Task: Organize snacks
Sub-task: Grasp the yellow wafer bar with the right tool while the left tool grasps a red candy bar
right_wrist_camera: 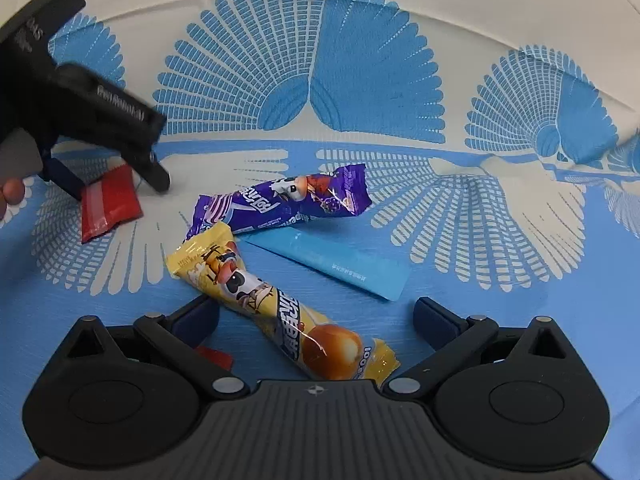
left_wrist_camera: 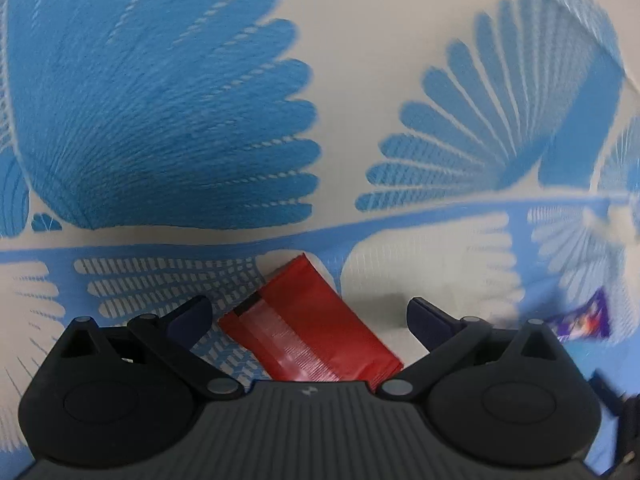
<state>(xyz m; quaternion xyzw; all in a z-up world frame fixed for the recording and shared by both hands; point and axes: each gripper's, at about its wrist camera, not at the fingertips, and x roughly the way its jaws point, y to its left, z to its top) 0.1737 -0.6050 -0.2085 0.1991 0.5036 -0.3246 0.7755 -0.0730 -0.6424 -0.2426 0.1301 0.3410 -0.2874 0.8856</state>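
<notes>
Left wrist view: left gripper (left_wrist_camera: 308,312) spread wide, straddling the red packet (left_wrist_camera: 308,328) on the patterned cloth (left_wrist_camera: 360,60); best lowered squarely, then closed across the packet. Right wrist view: right gripper (right_wrist_camera: 316,316) likewise agape, empty, above the yellow snack (right_wrist_camera: 276,304); purple snack (right_wrist_camera: 280,200) beyond.

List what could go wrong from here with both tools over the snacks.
1. The left tool is open around the flat red packet; its fingers may slide over it or snag the tablecloth.
2. The purple wrapper overlaps the yellow wrapper and blue sachet; the open right tool lifting yellow may drag both.
</notes>
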